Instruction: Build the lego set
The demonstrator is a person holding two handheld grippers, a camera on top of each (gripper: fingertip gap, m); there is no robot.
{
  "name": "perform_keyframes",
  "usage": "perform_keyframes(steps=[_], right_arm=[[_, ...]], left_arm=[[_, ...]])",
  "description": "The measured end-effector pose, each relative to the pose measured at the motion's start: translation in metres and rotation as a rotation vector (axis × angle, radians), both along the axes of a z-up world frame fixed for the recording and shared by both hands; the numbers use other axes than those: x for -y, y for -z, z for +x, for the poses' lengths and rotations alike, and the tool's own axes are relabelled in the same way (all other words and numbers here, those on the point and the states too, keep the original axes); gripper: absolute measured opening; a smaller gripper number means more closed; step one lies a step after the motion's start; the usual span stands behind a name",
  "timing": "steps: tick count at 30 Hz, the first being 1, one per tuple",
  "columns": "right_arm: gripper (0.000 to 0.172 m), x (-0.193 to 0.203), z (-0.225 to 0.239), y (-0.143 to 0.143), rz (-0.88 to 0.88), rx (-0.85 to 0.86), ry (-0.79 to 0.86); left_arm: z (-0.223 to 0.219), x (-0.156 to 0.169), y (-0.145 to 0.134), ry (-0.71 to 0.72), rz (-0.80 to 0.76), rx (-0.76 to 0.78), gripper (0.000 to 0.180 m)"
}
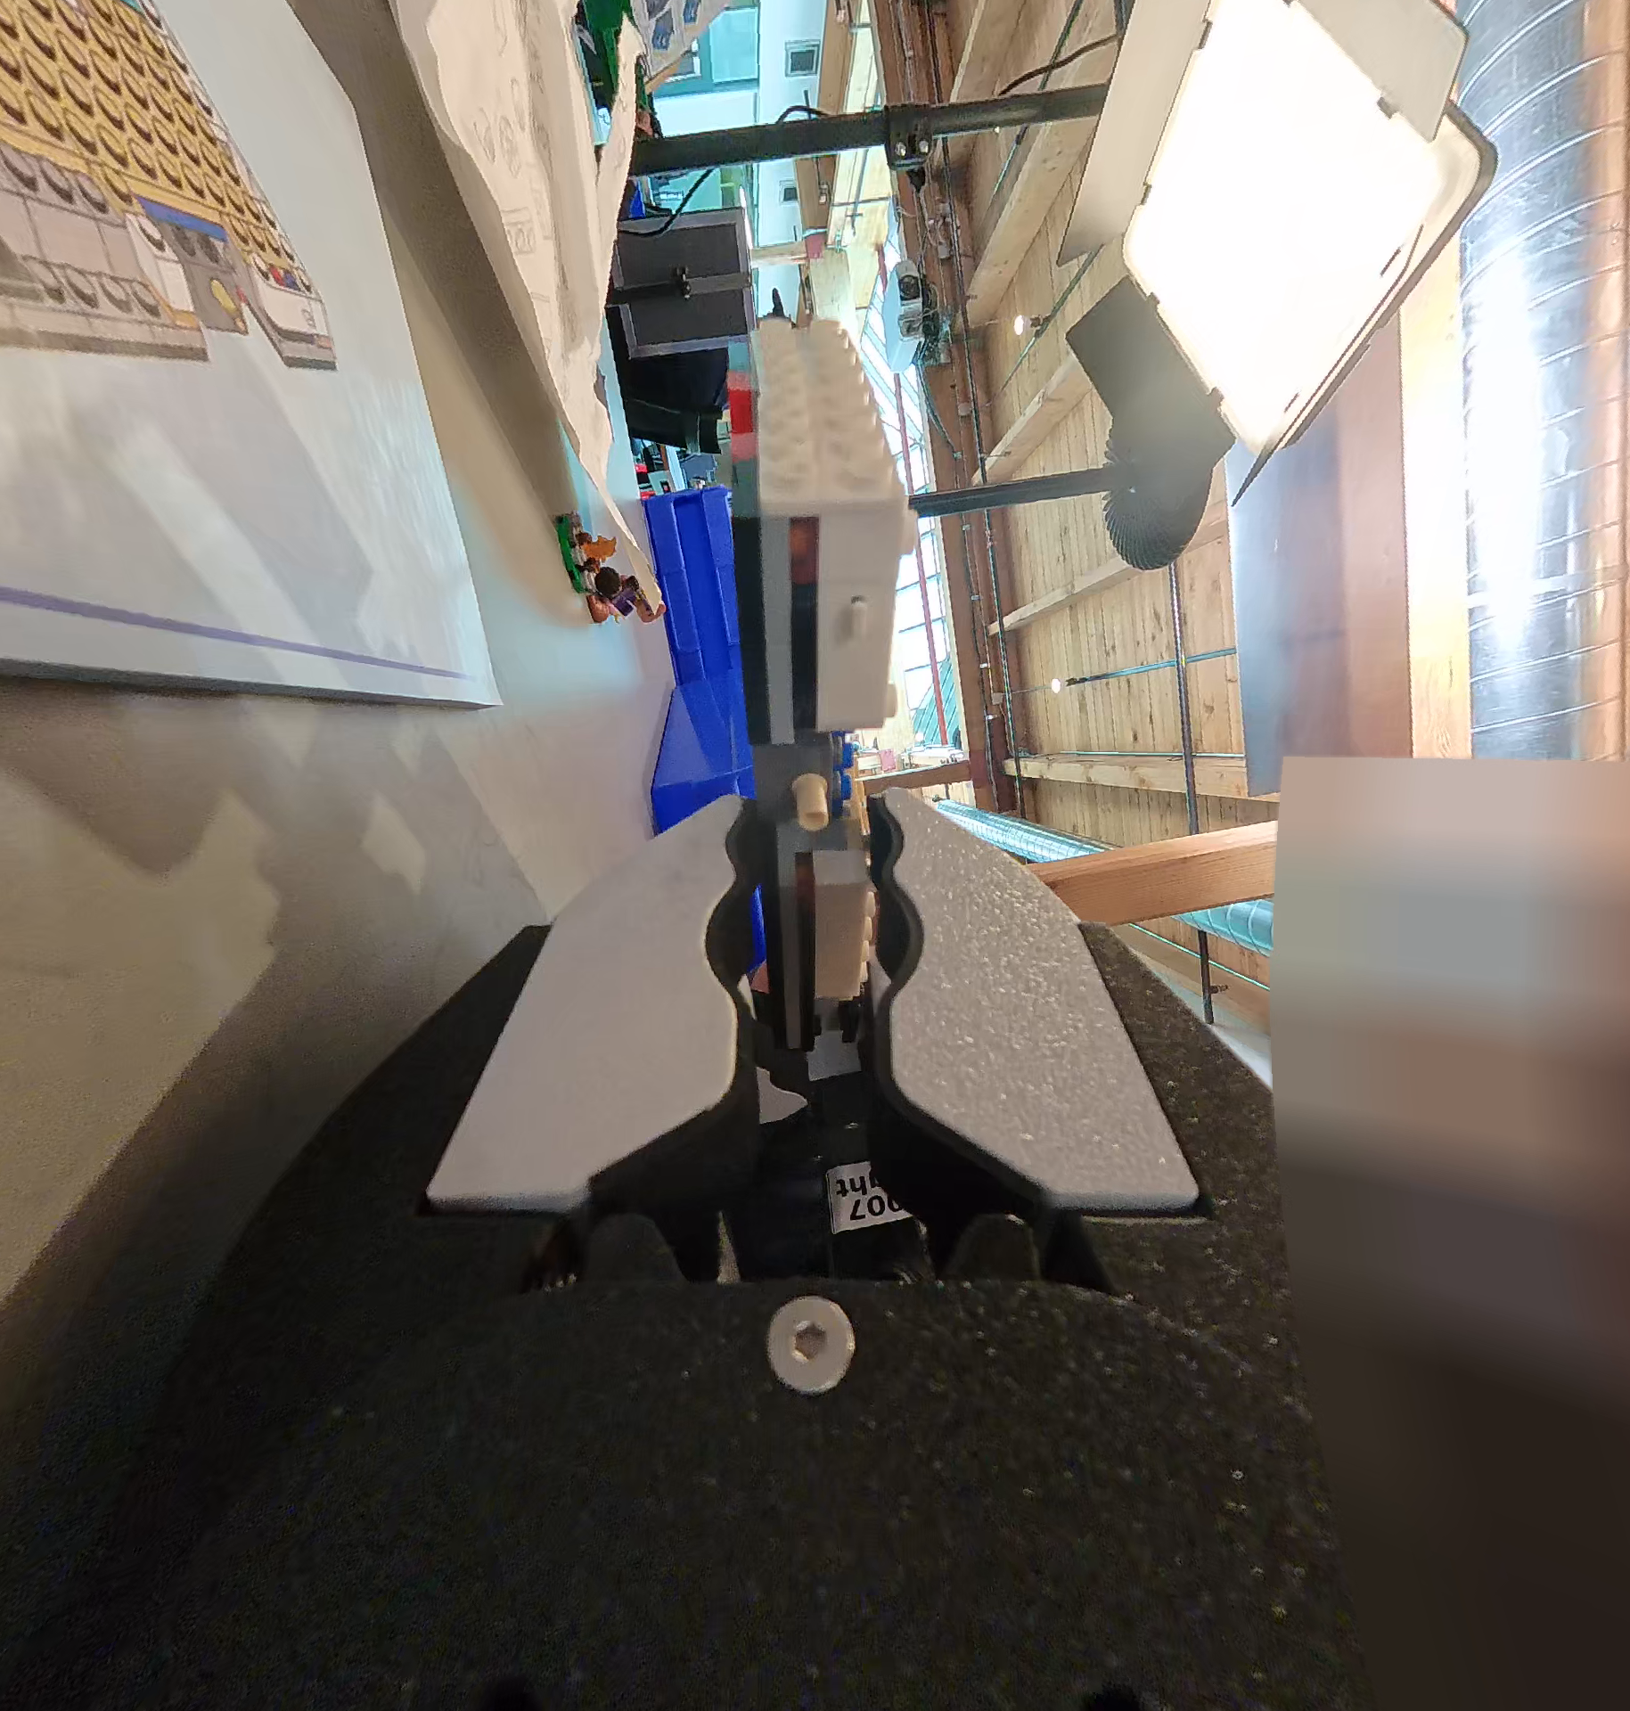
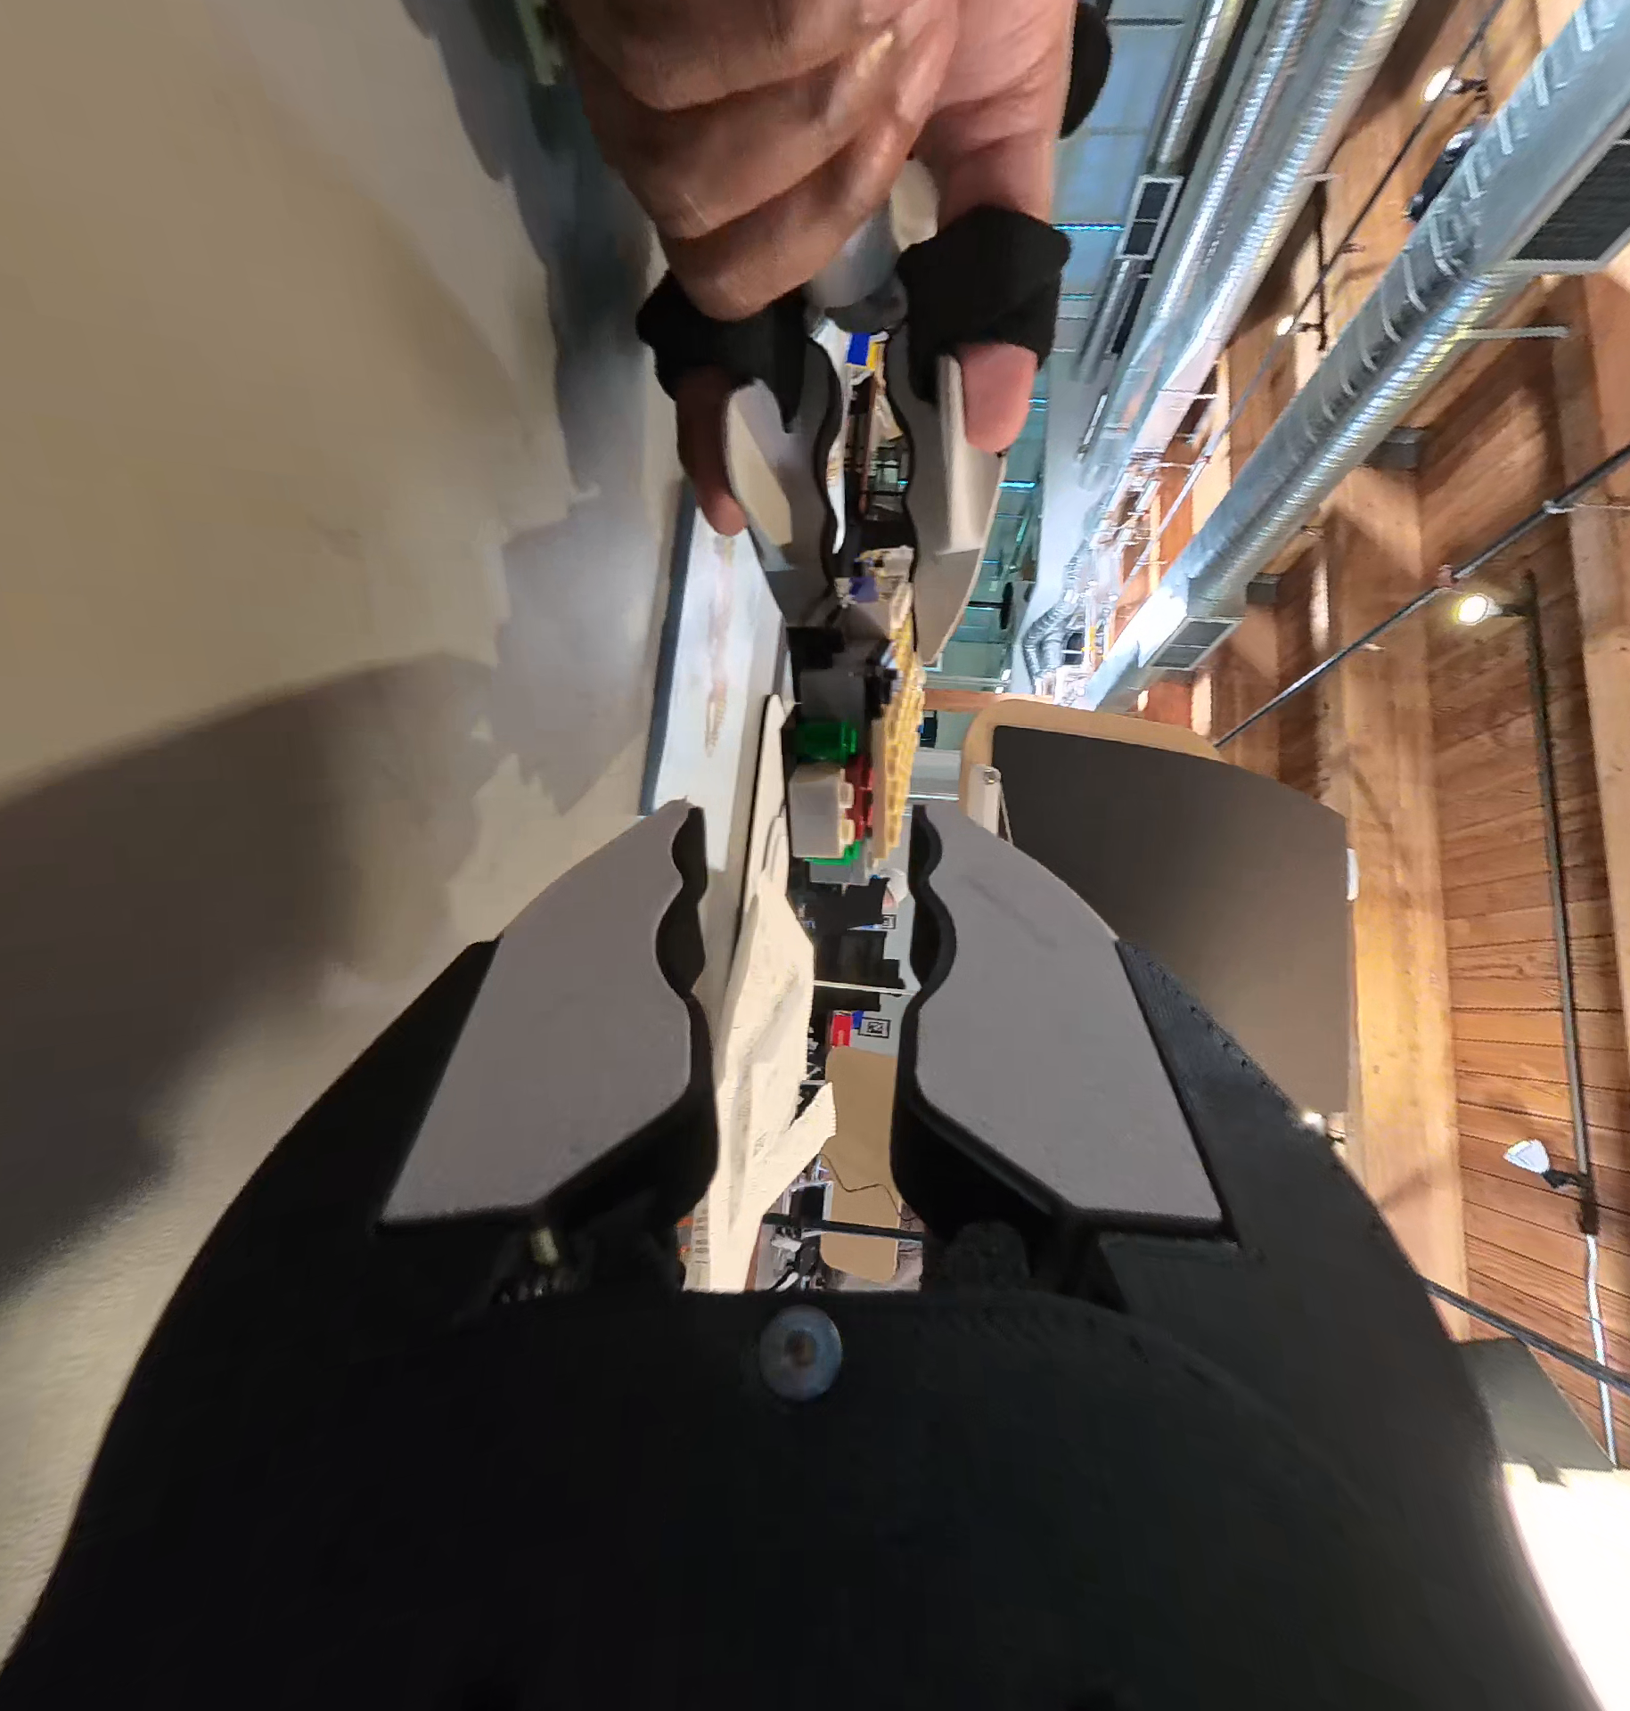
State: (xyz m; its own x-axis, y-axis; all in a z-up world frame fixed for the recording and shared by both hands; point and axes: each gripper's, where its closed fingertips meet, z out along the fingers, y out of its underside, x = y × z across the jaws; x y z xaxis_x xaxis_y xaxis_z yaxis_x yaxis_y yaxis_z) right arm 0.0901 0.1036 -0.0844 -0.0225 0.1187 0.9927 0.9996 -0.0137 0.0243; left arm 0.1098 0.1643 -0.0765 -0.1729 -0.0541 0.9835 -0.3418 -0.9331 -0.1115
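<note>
My left gripper [image 1: 806, 815] is shut on a long toy-brick model [image 1: 829, 518], with both pads pressed on its grey, black and tan lower part. White bricks form the model's far end. In the right wrist view the same model [image 2: 899, 731] shows a yellow studded plate with green, red and grey bricks. There the left gripper [image 2: 871, 602], held by a person's hand [image 2: 811, 120], clamps the model's far end. My right gripper [image 2: 802, 824] is open and holds nothing. The model's near end lies just beyond its fingertips, in line with the gap, and touches neither pad.
An open instruction booklet [image 1: 190, 417] and loose paper sheets [image 1: 515, 185] lie on the pale table. A blue bin [image 1: 700, 648] and small toy figures [image 1: 607, 574] stand behind the model. A bright lamp panel [image 1: 1274, 213] hangs above. A dark chair [image 2: 1163, 880] stands nearby.
</note>
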Motion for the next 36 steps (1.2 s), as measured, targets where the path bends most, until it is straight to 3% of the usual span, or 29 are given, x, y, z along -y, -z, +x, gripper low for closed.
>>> perform_keyframes(steps=[9, 12, 16, 19, 22, 36], right_arm=[[0.043, 0.0, -0.002, -0.003, -0.007, -0.105, 0.005], [0.043, 0.002, 0.006, -0.008, -0.036, -0.282, 0.038], [0.043, 0.006, 0.016, -0.006, -0.152, -0.648, 0.086], [0.042, 0.008, 0.017, -0.019, -0.159, -0.868, 0.041], [0.034, 0.01, 0.01, -0.027, -0.146, -0.867, 0.003], [0.034, 0.003, -0.011, -0.011, -0.254, -0.834, 0.055]], left_arm=[[-0.001, 0.002, -0.005, 0.01, 0.006, 0.016, 0.022], [-0.001, -0.001, -0.006, -0.002, 0.004, 0.021, 0.022], [-0.001, -0.006, -0.006, -0.023, -0.016, 0.026, 0.021], [-0.001, -0.007, -0.007, -0.031, -0.019, 0.033, 0.021], [-0.001, -0.006, -0.007, -0.025, -0.015, 0.035, 0.021], [0.0, 0.008, -0.005, 0.02, 0.023, 0.029, 0.021]])
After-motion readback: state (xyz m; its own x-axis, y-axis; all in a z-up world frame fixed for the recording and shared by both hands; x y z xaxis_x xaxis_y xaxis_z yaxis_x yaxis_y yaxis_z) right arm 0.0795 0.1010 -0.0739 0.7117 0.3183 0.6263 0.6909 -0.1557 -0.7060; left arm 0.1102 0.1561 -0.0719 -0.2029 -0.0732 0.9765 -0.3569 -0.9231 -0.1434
